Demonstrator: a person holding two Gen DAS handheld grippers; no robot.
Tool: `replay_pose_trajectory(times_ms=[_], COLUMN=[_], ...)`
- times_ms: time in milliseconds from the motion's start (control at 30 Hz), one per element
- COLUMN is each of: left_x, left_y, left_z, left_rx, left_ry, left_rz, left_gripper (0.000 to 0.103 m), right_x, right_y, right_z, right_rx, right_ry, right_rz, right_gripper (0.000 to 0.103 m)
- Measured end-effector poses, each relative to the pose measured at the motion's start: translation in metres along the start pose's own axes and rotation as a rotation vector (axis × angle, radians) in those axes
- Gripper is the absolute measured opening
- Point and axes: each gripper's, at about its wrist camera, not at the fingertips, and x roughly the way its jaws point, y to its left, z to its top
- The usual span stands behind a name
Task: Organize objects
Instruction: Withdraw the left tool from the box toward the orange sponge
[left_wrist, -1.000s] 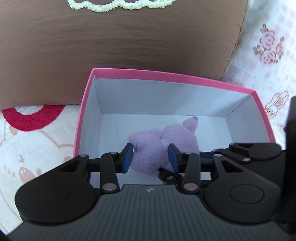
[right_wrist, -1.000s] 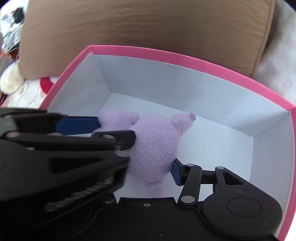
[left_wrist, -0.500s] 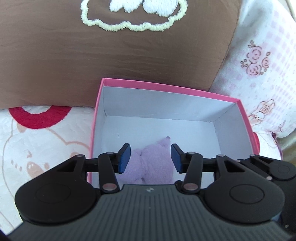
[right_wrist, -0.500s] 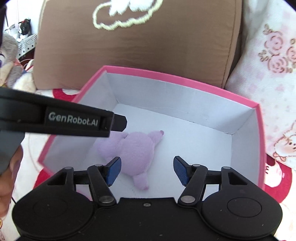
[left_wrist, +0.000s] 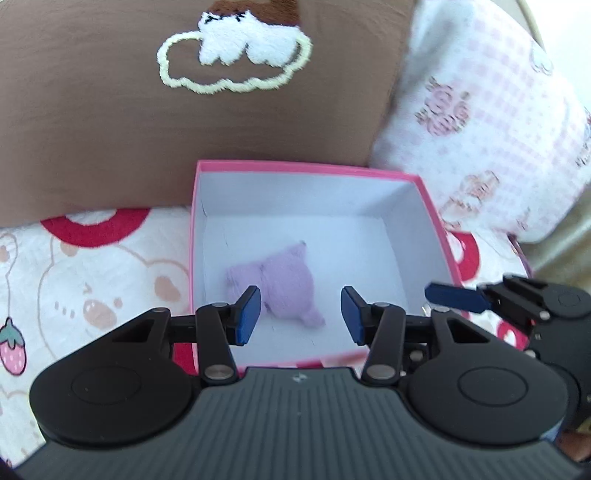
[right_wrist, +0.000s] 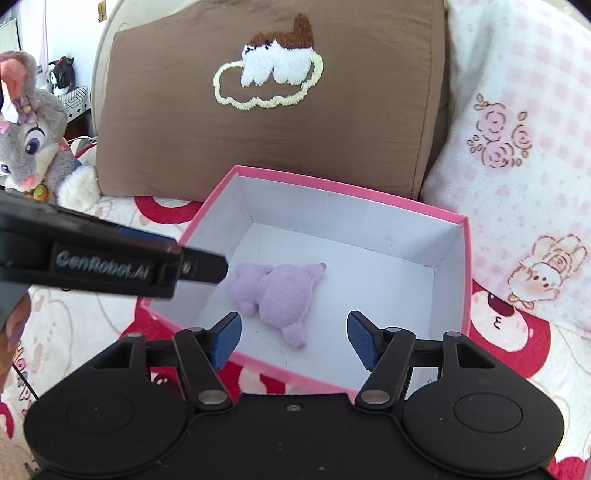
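A small purple plush toy (left_wrist: 284, 284) (right_wrist: 280, 291) lies on the white floor of an open pink box (left_wrist: 306, 168) (right_wrist: 351, 184). My left gripper (left_wrist: 301, 314) hangs above the box's near edge, open, with the plush seen below between its blue pads and apart from them. My right gripper (right_wrist: 293, 338) is also open above the near rim, with nothing between its fingers. In the left wrist view, one blue pad (left_wrist: 454, 297) of the right gripper shows at the right. The left gripper's black body (right_wrist: 110, 262) crosses the left side of the right wrist view.
Behind the box leans a brown cushion (right_wrist: 258, 140) with an embroidered cloud. A pink checked pillow (right_wrist: 517, 147) stands to its right. A grey rabbit plush (right_wrist: 29, 147) sits at the far left. The box rests on a white bedspread (left_wrist: 92, 273) with red rings.
Both grippers held the purple plush inside the box a second ago. They have opened, let it go and drawn up and back; the plush now lies loose on the box floor.
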Motion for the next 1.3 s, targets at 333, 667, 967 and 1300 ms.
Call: replay_pose_trajectory(times_ms=[333, 667, 967, 1300], left_x=[-0.053, -0.103, -0.137, -0.160], left_y=[-0.022, -0.049, -0.054, -0.056], left_z=[-0.013, -0.034, -0.054, -0.081], left_rx=[0.078, 0.129, 0.120, 0.197], left_ry=[0.018, 0.031, 0.027, 0.064], left_rz=[0.020, 0.032, 0.018, 0.020], left_gripper=[0.056, 0.064, 0.064, 0.066], right_x=[-0.048, -0.100, -0.138, -0.172], right_y=[0.008, 0.014, 0.032, 0.056], right_z=[-0.016, -0.039, -0.059, -0.085], right_rx=[-0.013, -0.023, -0.030, -0.105], right_ry=[0.018, 0.016, 0.006, 0.020], right_rz=[-0.030, -0.046, -0.058, -0.061], right_gripper=[0.075, 0.079, 0.080, 0.081])
